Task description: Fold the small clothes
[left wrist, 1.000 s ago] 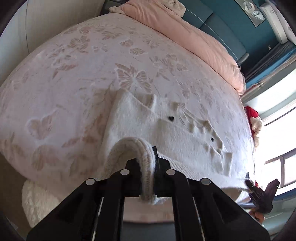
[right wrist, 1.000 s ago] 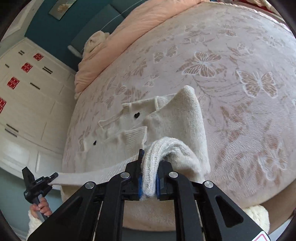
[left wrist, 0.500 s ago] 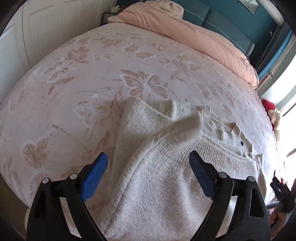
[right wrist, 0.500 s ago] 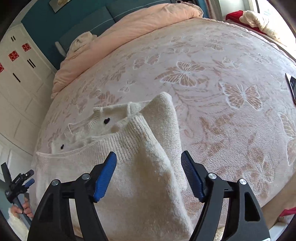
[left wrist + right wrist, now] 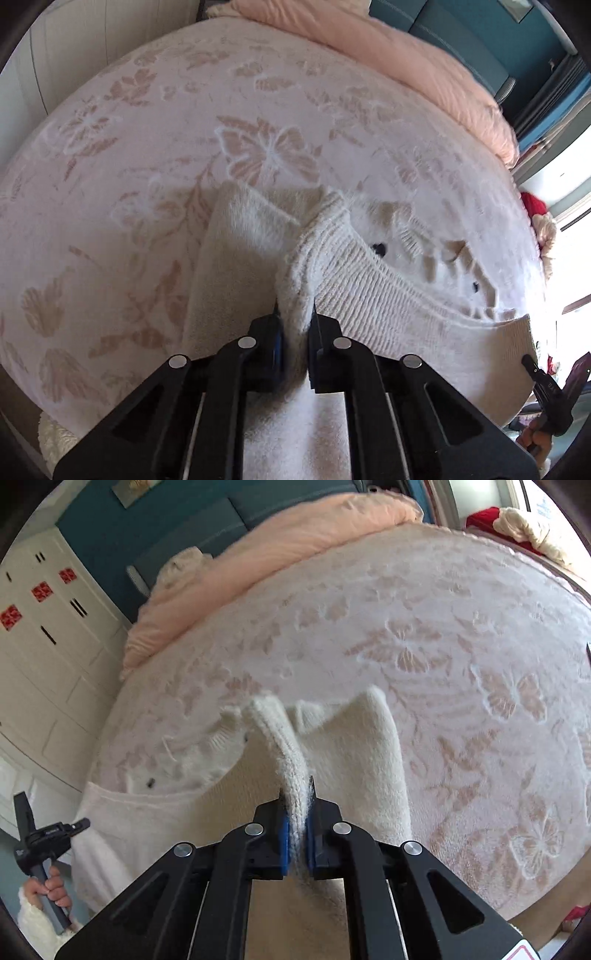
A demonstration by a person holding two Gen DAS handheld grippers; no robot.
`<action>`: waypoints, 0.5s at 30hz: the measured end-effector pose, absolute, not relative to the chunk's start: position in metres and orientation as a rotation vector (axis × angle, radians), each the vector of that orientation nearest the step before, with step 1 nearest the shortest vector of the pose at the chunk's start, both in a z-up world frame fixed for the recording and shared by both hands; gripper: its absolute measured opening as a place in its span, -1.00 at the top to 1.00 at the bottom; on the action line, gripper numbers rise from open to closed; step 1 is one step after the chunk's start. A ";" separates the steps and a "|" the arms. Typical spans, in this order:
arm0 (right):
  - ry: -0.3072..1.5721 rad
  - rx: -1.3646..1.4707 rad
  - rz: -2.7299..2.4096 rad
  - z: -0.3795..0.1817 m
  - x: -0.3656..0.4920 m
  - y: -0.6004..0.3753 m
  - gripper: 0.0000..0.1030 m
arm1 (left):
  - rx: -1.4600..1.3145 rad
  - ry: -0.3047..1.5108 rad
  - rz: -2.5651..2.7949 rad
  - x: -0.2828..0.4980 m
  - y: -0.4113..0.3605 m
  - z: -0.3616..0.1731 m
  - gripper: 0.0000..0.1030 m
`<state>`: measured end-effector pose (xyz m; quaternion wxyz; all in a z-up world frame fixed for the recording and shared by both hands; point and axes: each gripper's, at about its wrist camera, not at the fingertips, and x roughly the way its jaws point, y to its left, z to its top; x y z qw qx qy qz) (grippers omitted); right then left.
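A small cream knit cardigan (image 5: 388,291) with dark buttons lies on the bed, its sleeves folded in and its lower half doubled over. My left gripper (image 5: 294,314) is shut on the ribbed hem fold at the cardigan's left corner. My right gripper (image 5: 295,794) is shut on the hem fold at the cardigan (image 5: 343,746) right corner. Each gripper shows in the other's view, the right one (image 5: 550,384) at the edge and the left one (image 5: 44,845) at the lower left.
The bed has a pink cover with butterfly patterns (image 5: 266,151). A peach duvet (image 5: 280,550) lies along the head of the bed. White wardrobe doors (image 5: 44,635) stand to the left. A red and cream cloth heap (image 5: 517,524) lies past the bed's right side.
Both grippers were shut on the hem, opened wide above the cardigan half a second ago, and have now shut on the hem fold again.
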<state>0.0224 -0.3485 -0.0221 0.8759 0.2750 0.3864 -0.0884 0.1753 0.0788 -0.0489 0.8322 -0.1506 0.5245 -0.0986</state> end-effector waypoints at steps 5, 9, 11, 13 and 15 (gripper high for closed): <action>0.525 0.558 -0.173 0.070 0.006 -0.368 0.88 | -0.352 0.893 -0.222 0.168 0.099 0.048 0.84; 0.652 0.597 -0.251 0.014 0.051 -0.402 0.89 | -0.325 0.909 -0.187 0.208 0.091 0.040 0.83; 0.789 0.655 -0.306 -0.046 0.074 -0.418 0.89 | -0.251 0.999 -0.146 0.233 0.073 -0.002 0.83; 0.891 0.730 -0.356 -0.098 0.082 -0.430 0.89 | -0.202 1.113 -0.091 0.251 0.062 -0.057 0.83; 0.925 0.769 -0.377 -0.122 0.081 -0.433 0.89 | -0.174 1.196 -0.028 0.258 0.058 -0.100 0.83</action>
